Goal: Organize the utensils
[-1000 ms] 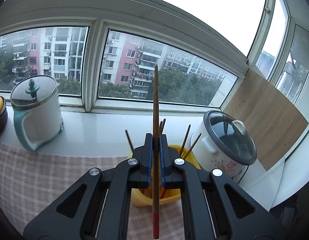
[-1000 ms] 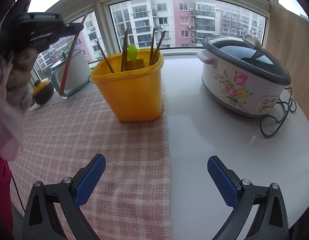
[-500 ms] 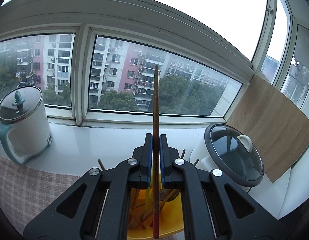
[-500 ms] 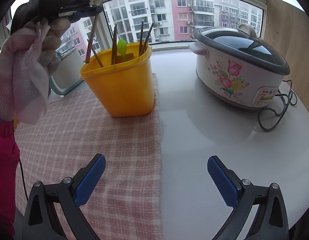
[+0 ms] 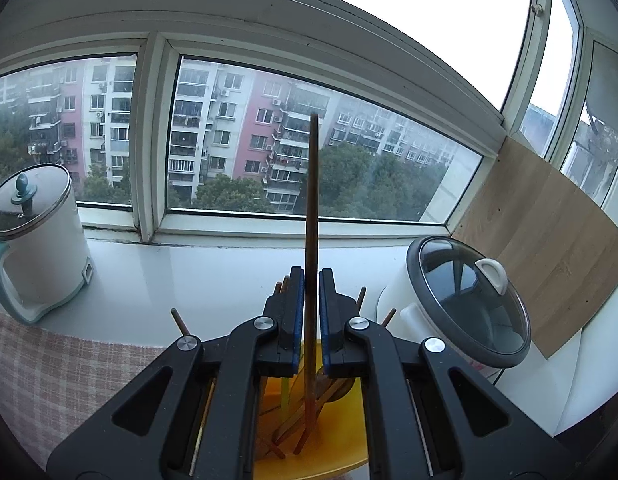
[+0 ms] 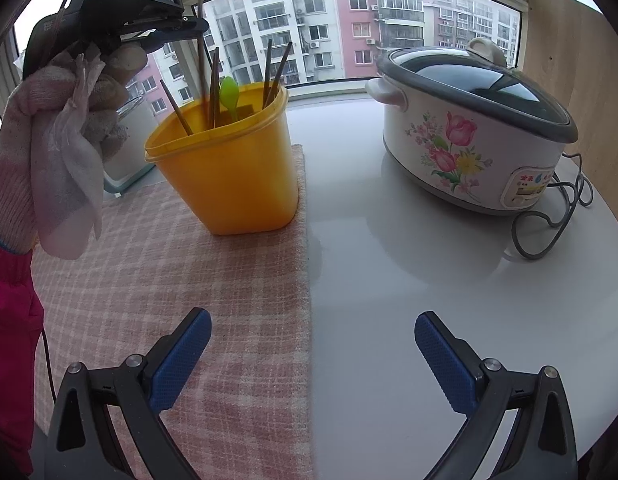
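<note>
1. Right gripper (image 6: 311,354): our jaws stand wide apart with nothing between them, low over the counter (image 6: 409,280) near its front edge, one pad over the cloth (image 6: 169,264), the other over bare white top.
2. Cloth: pink check, covers the counter's left part; its right edge runs straight back to the bin.
3. Bin (image 6: 229,168): yellow, upright, on the cloth's right edge toward the counter's back. It holds several chopsticks and a green spoon (image 6: 230,92), all leaning loosely.
4. Left gripper (image 5: 310,316): clamped tight on one chopstick (image 5: 312,200), held upright right over the bin mouth. In the left view the lower end is already below the rim, among the other sticks. A gloved hand (image 6: 69,92) works it, with a tissue bunched in the palm.
5. Cooker (image 6: 477,136): flowered, glass lid, to the bin's right, apart from it; its cord lies looped by the counter's right edge.
6. Kettle (image 5: 33,236): white, back left by the window sill.
7. Risks, as we judge: released from here, the stick may catch on the crossed sticks and end up tilted or propped on the rim. Pushing it down could tip the bin, since it sits on the cloth's edge and we aren't steadying it. The tissue could snag on the stick tops.
</note>
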Tool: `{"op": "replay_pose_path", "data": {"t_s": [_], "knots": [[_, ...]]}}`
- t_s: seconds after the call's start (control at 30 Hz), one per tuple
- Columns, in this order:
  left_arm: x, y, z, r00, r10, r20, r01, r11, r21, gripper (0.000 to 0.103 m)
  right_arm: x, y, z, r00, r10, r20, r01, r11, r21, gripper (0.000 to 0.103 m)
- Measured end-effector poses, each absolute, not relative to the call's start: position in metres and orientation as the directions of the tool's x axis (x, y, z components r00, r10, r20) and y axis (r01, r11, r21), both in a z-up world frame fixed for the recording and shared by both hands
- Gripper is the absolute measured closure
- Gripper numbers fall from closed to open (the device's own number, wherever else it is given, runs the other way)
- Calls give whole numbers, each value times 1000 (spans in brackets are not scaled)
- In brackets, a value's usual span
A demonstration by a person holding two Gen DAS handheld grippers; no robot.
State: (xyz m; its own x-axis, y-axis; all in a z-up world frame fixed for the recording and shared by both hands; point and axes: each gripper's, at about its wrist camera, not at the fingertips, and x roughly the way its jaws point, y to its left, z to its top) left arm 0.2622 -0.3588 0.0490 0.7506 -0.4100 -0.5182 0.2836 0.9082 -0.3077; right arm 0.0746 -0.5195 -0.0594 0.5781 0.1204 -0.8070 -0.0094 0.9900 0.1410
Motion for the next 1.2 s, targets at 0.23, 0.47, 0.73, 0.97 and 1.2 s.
{"op": "replay_pose_path", "data": {"t_s": [0.23,0.47,0.73,0.97,1.2], "knots": [[254,-359,50,734,-417,-536,301,907,-294,99,74,-516,-57,585,120,-802,-15,990,137,0],[239,-346,55,733,-417,-537,307,908,-286,99,69,-510,-51,595,118,-795,-17,991,134,0],[214,-321,65,736,-409,-538,317,912,-260,99,61,-500,-38,619,115,-777,-18,991,132,0],[181,-291,76,745,-400,-534,328,917,-229,99,53,-487,-20,647,106,-755,-8,991,133,0],[148,-256,83,745,-376,-551,331,926,-184,95,45,-467,-1,680,100,-727,-14,992,123,0]]}}
